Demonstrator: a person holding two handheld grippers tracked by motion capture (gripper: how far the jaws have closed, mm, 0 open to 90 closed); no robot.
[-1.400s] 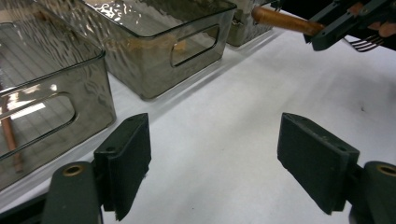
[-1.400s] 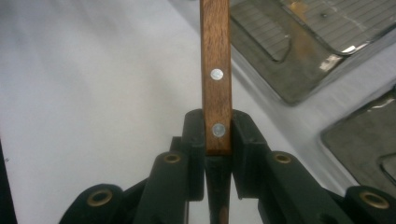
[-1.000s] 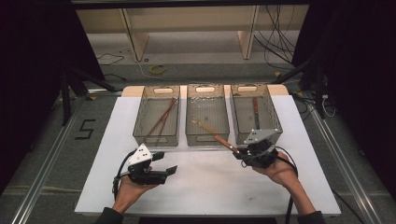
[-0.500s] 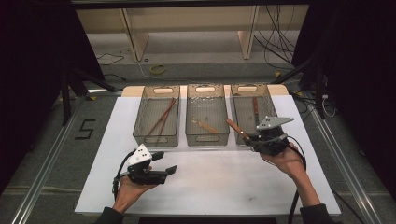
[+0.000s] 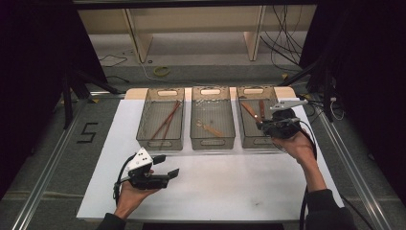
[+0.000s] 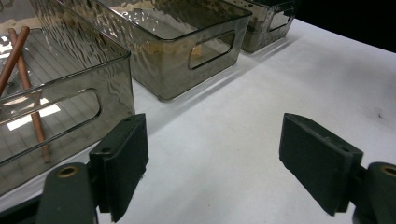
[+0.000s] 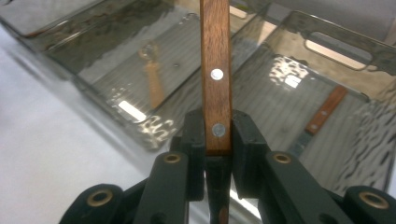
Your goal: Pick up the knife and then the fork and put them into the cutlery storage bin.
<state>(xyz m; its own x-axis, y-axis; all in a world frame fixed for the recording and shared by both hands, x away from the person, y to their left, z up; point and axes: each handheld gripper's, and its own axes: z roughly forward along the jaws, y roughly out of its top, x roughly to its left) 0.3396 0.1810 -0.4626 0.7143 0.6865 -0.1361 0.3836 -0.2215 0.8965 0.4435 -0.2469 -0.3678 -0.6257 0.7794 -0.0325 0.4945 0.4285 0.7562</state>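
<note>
My right gripper (image 5: 266,123) has just carried the wooden-handled utensil (image 5: 251,113) away from the middle bin (image 5: 212,142) and up over the right bin (image 5: 249,142); 1 second ago it was near the front edge of the middle bin. I judge that this is a sorting job and that the carry is nearly finished, so the release comes next.

The right fingers (image 7: 245,149) are closed tight on the end of the handle, which stands straight out between them, with 2 metal rivets visible just past the pads. Beyond the fingers, inside the right bin, 1 similar wooden-handled tool (image 7: 322,115) already lies on the bottom.

My left gripper (image 5: 165,167) has not moved. It rests low above the white worktop (image 5: 230,187), its fingers (image 6: 122,158) wide apart and holding nothing. The left bin (image 6: 56,112) with 2 brown sticks (image 6: 23,79) is just ahead of these fingers.
</note>
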